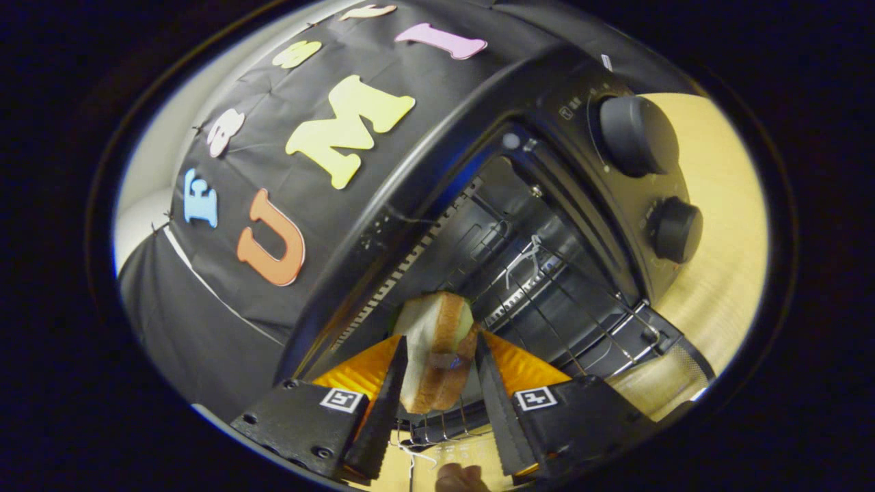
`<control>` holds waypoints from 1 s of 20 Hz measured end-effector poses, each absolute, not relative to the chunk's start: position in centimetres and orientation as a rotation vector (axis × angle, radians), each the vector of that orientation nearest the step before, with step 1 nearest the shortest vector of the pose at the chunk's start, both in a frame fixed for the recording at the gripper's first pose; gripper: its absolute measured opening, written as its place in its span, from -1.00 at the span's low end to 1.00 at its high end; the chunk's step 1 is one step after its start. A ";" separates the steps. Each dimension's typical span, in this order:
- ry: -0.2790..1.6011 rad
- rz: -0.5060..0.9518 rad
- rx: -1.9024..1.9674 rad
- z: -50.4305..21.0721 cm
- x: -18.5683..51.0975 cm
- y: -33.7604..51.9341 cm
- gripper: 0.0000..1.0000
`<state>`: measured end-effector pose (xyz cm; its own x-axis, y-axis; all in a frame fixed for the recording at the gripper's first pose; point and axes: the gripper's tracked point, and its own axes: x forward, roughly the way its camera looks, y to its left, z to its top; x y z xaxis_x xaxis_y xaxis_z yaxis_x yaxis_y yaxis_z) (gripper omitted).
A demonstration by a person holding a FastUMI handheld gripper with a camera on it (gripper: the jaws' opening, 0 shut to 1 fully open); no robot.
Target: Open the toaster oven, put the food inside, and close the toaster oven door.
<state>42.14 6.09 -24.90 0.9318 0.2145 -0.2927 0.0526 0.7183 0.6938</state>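
One step done, by the look of it: toaster oven (547, 205) open, wire rack (547, 287) exposed. Food, a piece of bread (437, 348), pinched between both fingers of the gripper (441, 396), jaws closed narrowly on its sides. Held at the mouth of the oven, above the rack's front edge, not yet set down. Door (656, 383) folded down beyond the fingers, over a wooden table (724, 225). Two knobs (636, 137) beside the opening. Left, seemingly: laying the bread on the rack, letting go, shutting the door.
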 end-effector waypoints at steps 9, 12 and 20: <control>0.355 0.025 0.325 -23.9 38.3 5.4 0.92; 0.332 0.037 0.237 -23.2 36.1 5.4 0.99; 0.411 -0.002 0.074 -28.0 27.1 4.8 0.99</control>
